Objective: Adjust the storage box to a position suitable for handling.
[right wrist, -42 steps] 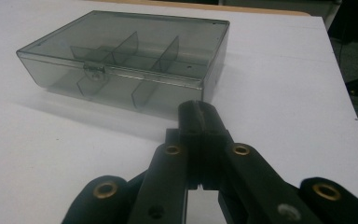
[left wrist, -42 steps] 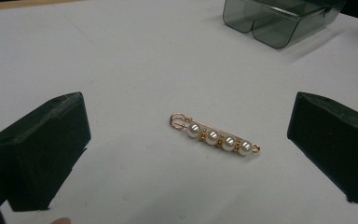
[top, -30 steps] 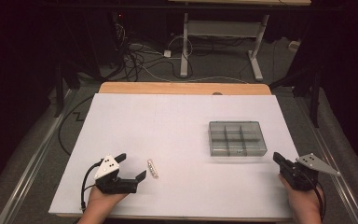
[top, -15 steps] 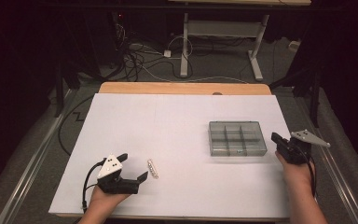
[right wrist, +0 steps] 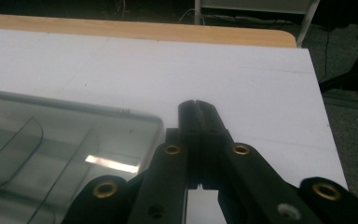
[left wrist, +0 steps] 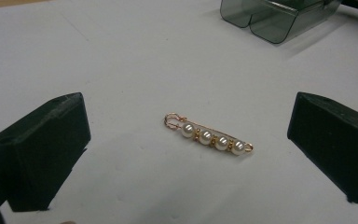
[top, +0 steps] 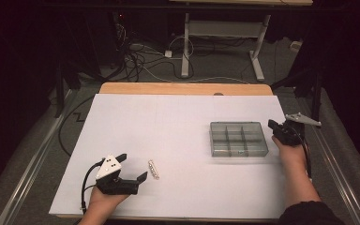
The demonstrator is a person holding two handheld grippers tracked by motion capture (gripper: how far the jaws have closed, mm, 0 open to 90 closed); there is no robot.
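While jaws gape, pearl pin point(left wrist: 208, 136) between

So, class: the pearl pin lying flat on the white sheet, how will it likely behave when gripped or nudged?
The pearl pin looks thin and light, so a nudge would probably slide it across the white sheet. Its wire frame seems stiff yet bendable under hard squeezing. Round pearls may slip between the open left gripper pads.

The pin point(top: 153, 169) lies on the table point(top: 168, 122), well left of the box point(top: 238, 139).
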